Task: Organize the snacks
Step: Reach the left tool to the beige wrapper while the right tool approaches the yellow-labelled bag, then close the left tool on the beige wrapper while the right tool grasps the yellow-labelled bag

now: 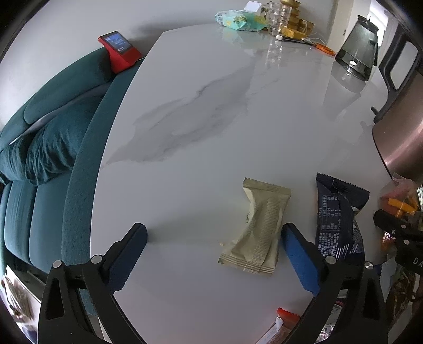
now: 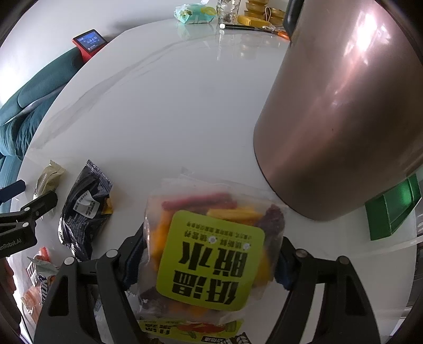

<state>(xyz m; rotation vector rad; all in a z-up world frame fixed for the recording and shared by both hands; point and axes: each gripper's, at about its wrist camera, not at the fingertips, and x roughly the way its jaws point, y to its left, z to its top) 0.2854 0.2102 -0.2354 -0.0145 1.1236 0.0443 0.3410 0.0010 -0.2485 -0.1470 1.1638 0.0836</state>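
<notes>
R hand-held gripper [image 2: 208, 262] grips 1 veg-chip bag [image 2: 211, 254] | L hand-held gripper [image 1: 214, 238] released | 2 wrapped snacks [image 1: 255, 227]

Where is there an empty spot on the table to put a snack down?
The widest bare stretch of white marble table lies between the beige snack packet and the far jars and glasses. It is crowded near the front edge: dark blue packet, clear bag with green label and copper-coloured metal pot.
</notes>
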